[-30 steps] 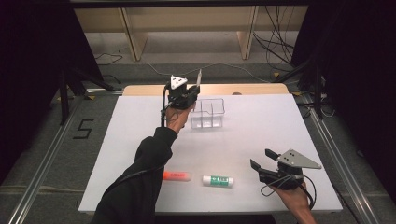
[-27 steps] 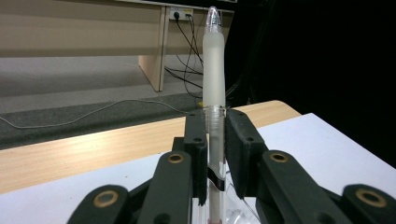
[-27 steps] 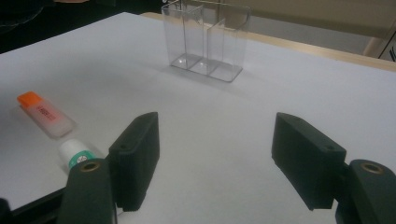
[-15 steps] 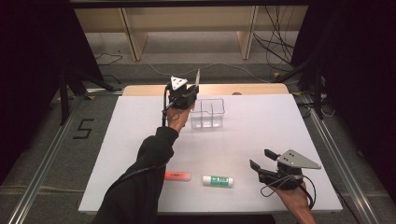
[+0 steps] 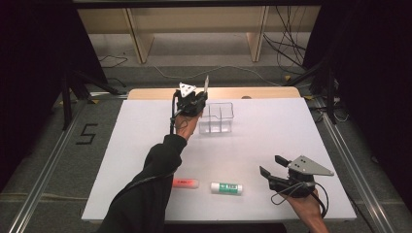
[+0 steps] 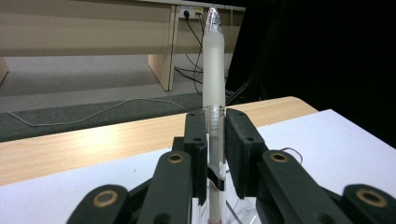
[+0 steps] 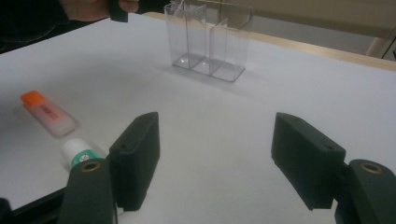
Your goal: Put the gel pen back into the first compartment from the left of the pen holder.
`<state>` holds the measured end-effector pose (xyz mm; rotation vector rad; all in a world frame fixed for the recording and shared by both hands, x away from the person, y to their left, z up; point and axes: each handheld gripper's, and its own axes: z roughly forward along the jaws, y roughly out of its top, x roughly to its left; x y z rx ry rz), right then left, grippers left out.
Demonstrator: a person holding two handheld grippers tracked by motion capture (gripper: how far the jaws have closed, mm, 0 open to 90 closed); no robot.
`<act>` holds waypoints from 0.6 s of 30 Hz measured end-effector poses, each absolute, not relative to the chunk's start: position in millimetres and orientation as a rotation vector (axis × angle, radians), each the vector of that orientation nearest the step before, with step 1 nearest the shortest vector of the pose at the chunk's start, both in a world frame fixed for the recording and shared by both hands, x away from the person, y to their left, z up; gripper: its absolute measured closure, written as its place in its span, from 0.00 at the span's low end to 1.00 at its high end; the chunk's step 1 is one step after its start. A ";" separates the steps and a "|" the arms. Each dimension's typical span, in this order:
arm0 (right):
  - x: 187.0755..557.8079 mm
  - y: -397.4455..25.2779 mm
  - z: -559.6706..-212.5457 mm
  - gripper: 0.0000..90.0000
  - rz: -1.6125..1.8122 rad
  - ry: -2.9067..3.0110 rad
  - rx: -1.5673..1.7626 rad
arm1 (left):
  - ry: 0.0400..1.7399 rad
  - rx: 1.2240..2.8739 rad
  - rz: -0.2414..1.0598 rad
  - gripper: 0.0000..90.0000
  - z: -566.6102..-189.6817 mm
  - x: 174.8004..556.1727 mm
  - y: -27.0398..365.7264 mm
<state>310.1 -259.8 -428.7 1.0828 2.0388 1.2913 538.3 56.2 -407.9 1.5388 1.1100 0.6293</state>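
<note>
My left gripper (image 5: 196, 98) near far edge of worktop (image 5: 145, 141), jaws clamped on frosted pen (image 6: 213, 88), pen upright, lower end hidden between jaws. Clear compartment organizer (image 5: 217, 118) just beside it, toward right. My right gripper (image 5: 272, 167) near front right corner, jaws spread, nothing between. Orange-capped stick (image 5: 185, 183) and green-labelled tube (image 5: 226, 187) lie along front edge, close together.

The counter (image 5: 145, 145) is seen from above and in front in the high view, facing forward and down. The left gripper view is set close, level, facing beyond the counter's far edge. The right gripper view is held low, aimed at the clear organizer (image 7: 208, 39), which is shared with the high view (image 5: 217, 118).
</note>
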 end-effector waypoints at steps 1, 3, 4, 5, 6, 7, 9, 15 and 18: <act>310.3 -259.8 -428.8 0.37 1.295 2.038 1.078 | 1.110 1.547 0.629 0.87 -408.7 537.9 56.1; 310.1 -259.8 -428.7 0.37 1.293 2.037 1.080 | 1.116 1.542 0.625 0.87 -410.2 536.7 55.0; 310.1 -260.0 -428.7 0.37 1.292 2.037 1.082 | 1.114 1.552 0.631 0.87 -410.8 535.9 55.1; 310.2 -260.0 -428.8 0.37 1.292 2.037 1.082 | 1.120 1.551 0.631 0.87 -411.2 535.1 54.6; 310.3 -260.0 -428.9 0.37 1.292 2.037 1.082 | 1.119 1.565 0.635 0.87 -411.6 534.5 54.9; 310.3 -260.0 -428.9 0.37 1.292 2.038 1.082 | 1.120 1.565 0.632 0.87 -412.0 533.9 54.6; 310.1 -259.9 -428.9 0.37 1.288 2.041 1.080 | 1.122 1.573 0.636 0.87 -412.3 533.0 54.4; 310.2 -259.7 -429.0 0.37 1.288 2.041 1.084 | 1.166 1.615 0.637 0.78 -413.5 530.0 53.4; 310.4 -259.8 -429.2 0.37 1.288 2.041 1.082 | 1.167 1.638 0.632 0.57 -408.3 525.9 55.7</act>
